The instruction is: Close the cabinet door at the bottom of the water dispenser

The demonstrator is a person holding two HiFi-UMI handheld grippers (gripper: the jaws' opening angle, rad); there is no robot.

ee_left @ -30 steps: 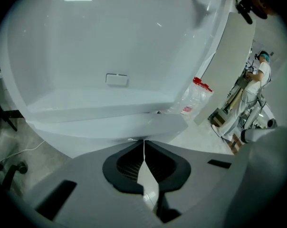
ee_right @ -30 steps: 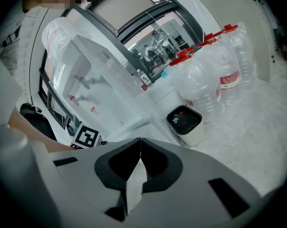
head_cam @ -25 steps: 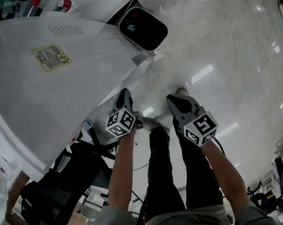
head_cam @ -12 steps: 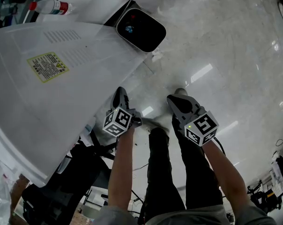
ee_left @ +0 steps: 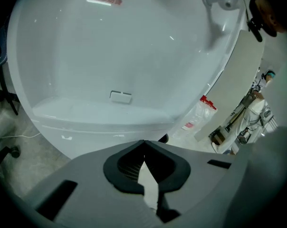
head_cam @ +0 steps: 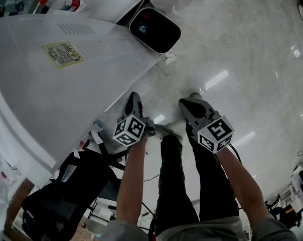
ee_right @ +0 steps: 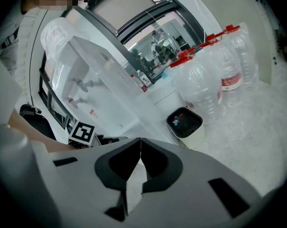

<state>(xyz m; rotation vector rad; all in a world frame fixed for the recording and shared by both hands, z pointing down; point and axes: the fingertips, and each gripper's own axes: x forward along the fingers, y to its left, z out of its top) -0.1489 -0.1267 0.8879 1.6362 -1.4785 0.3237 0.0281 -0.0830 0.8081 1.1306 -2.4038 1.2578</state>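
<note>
The left gripper (ee_left: pixel 144 142) has its jaws together with nothing between them. It points down at the dispenser's (head_cam: pixel 51 89) lower front, close to it but not touching. There the door (ee_left: pixel 119 65), a plain white panel with a small handle recess (ee_left: pixel 120 97), looks flush with the body. The right gripper (ee_right: pixel 140 144), just to its right, is also pressed together on nothing and aims out over the floor (head_cam: pixel 252 49), which is pale, glossy stone streaked with lamp glare. Far of the grippers a white bin (head_cam: pixel 154 30) with a dark top stands against the dispenser's side, with bottle packs (ee_right: pixel 219 75) beyond it. A black chair (head_cam: pixel 66 190) sits near left. Both forearms reach forward side by side above the person's dark trouser legs (head_cam: pixel 181 185).
</note>
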